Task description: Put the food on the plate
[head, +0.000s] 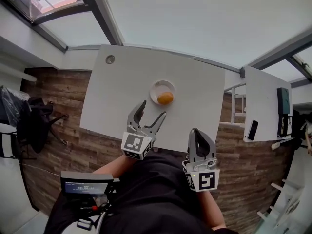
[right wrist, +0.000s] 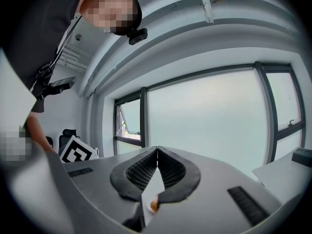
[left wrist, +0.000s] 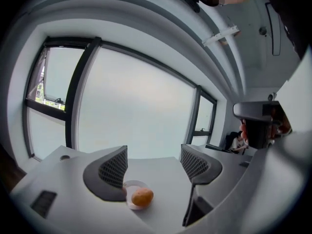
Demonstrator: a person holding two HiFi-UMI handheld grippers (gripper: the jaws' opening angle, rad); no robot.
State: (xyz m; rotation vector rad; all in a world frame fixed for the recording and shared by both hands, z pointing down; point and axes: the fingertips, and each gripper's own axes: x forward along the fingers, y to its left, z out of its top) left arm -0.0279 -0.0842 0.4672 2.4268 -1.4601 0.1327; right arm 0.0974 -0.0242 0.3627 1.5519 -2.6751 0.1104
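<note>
Over the table's (head: 122, 91) near edge, holding left gripper (head: 154, 108) spread empty, right gripper (head: 196, 132) closed on nothing; food (head: 165, 97) already on the plate (head: 155, 86) mid-table, so likely only pulling clear left.

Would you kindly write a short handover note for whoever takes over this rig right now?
Left gripper: open, empty, over the near part of the white table, short of the plate.
Right gripper: shut, empty, by the table's near edge.
The round orange-brown food item lies on the small white round plate.
Done: food is on the plate.
Left: apparently nothing.
</note>
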